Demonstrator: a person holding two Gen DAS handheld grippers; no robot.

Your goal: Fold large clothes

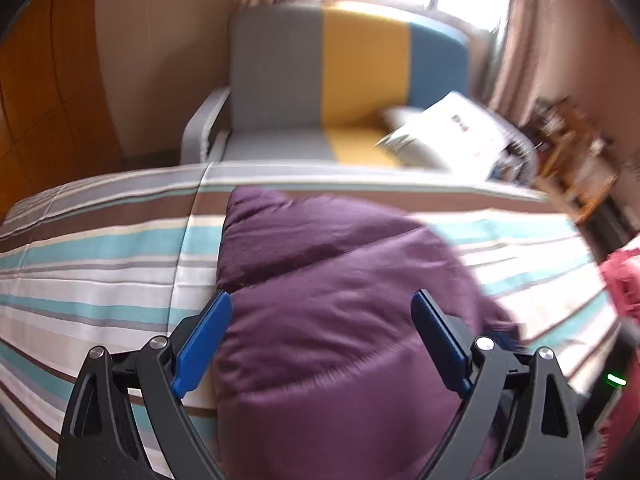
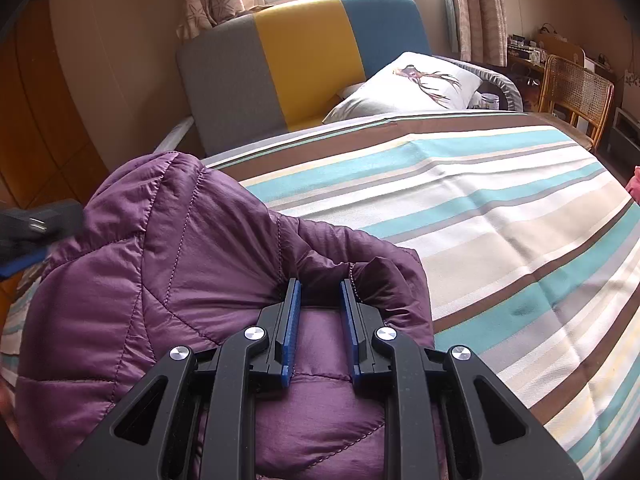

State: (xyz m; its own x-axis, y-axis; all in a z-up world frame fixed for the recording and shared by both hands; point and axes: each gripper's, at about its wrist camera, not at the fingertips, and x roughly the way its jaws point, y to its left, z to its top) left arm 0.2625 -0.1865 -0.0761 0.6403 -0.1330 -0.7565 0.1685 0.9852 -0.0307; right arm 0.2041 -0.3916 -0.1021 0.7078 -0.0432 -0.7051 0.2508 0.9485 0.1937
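Now purple jacket (image 2: 168,280) bunched between right claw (image 2: 320,300) pads.

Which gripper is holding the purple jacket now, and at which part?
The right gripper pinches a bunched fold of the purple jacket. The left gripper is open, holding nothing.

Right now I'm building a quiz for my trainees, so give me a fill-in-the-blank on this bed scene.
1. The quilted puffer jacket is ____ in colour.
2. The right gripper has its blue fingers closed on a ____ of the jacket.
3. The left gripper has its jaws ____.
4. The jacket lies on a ____ bedspread.

Missing: purple; fold; open; striped
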